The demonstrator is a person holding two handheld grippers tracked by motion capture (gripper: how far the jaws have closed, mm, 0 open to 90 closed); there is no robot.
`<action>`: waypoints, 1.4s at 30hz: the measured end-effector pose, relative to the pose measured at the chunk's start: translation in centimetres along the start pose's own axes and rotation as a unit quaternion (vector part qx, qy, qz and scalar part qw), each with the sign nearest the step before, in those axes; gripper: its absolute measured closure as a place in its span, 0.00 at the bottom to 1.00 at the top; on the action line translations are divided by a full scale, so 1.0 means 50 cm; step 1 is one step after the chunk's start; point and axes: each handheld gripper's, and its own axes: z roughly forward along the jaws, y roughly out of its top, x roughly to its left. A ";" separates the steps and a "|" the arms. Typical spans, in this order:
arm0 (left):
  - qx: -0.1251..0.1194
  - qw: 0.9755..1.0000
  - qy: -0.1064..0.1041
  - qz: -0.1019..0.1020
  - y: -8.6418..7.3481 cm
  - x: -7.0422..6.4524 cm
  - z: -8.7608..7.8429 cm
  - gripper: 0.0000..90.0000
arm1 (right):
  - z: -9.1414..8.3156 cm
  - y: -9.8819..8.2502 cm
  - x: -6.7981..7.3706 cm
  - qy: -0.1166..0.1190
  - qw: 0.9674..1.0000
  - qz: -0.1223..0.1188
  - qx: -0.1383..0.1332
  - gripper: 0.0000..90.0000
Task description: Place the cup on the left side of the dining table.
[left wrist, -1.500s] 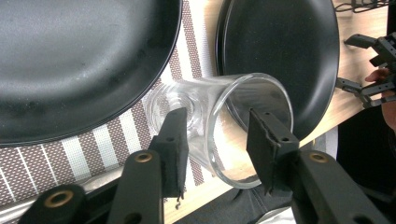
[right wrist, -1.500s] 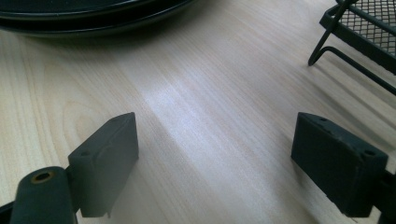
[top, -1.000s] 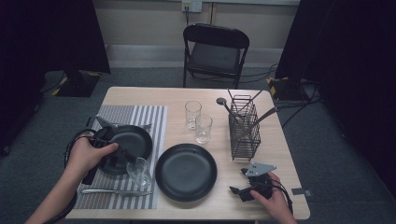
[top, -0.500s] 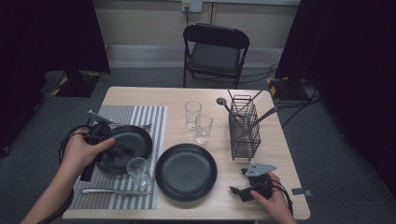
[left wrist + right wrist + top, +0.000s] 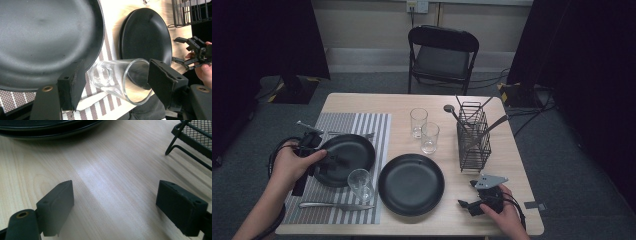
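The left gripper (image 5: 115,82) was held over the striped placemat (image 5: 377,125), its jaws just opened wide, with an upright glass (image 5: 120,80) seen between them but untouched by either pad. The glass (image 5: 360,184) stood on the placemat between two black plates (image 5: 347,157) (image 5: 411,184). The right gripper (image 5: 467,192) was rested on the tabletop (image 5: 112,170), jaws spread and empty, near a wire rack (image 5: 473,137).

table (image 5: 507,165) | striped placemat (image 5: 362,125) (left), black plate (image 5: 411,184), two glasses (image 5: 424,130), wire rack (image 5: 473,137)
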 end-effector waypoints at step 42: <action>-0.010 1.000 -0.013 0.003 -0.035 0.078 0.048 0.31 | 0.000 0.000 0.000 0.000 1.000 0.000 0.000 0.15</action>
